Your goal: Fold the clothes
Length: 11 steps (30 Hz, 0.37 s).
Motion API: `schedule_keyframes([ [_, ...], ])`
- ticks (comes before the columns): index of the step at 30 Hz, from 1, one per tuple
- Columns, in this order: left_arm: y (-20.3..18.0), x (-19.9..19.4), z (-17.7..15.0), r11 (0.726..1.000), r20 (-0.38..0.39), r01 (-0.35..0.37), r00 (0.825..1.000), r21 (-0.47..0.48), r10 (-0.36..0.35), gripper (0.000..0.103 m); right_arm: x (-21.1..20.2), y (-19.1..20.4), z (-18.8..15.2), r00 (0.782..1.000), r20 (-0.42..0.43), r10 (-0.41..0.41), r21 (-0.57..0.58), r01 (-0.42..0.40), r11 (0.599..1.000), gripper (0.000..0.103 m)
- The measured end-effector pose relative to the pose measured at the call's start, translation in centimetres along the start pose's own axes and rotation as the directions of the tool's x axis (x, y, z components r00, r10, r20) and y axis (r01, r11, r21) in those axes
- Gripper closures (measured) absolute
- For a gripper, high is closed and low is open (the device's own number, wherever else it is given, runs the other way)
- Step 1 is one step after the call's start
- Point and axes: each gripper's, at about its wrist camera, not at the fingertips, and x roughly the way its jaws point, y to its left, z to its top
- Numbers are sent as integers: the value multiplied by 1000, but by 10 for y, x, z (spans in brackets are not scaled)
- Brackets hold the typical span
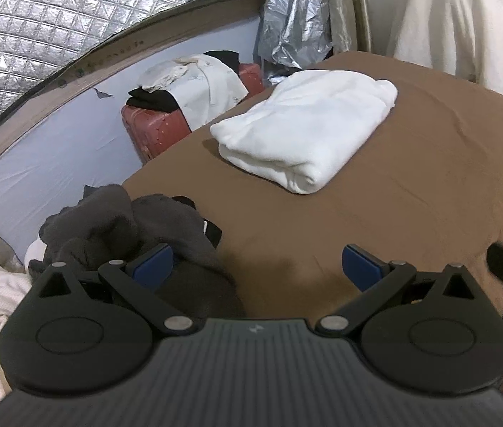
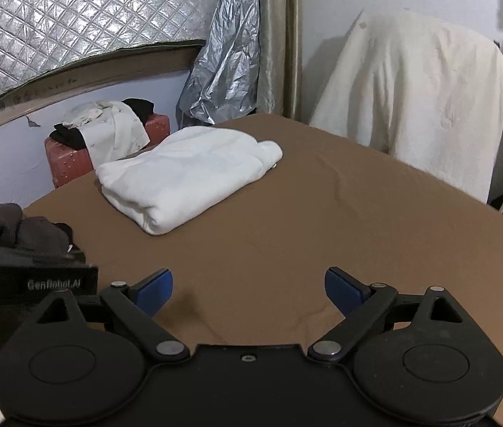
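Both tools spread, empty, above the brown bed.
Left tool, right tool; folded white garment near far-left edge; grey heap at left edge.

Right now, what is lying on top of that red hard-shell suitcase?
A crumpled cream garment draped over black clothing on the red hard-shell suitcase. Its lid is mostly covered.

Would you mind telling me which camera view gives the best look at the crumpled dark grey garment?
The left wrist view: the dark grey garment lies whole beside the left gripper. The right wrist view catches only its edge at left.
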Motion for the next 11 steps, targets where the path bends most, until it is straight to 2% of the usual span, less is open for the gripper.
schedule_keyframes([
  [5, -6, -6, 0, 1000, 13, -6, 1000, -1, 6, 0, 0, -6, -13, 1000, -9, 13, 16, -13, 1000, 8],
  [9, -13, 2, -1, 1000, -17, -3, 1000, -11, 3, 0, 4, -9, -15, 1000, -4, 3, 24, -3, 1000, 8],
  [11, -17, 5, -3, 1000, -32, -7, 999, 2, 7, 0, 6, -11, -15, 1000, 1, 23, 32, -23, 999, 8],
])
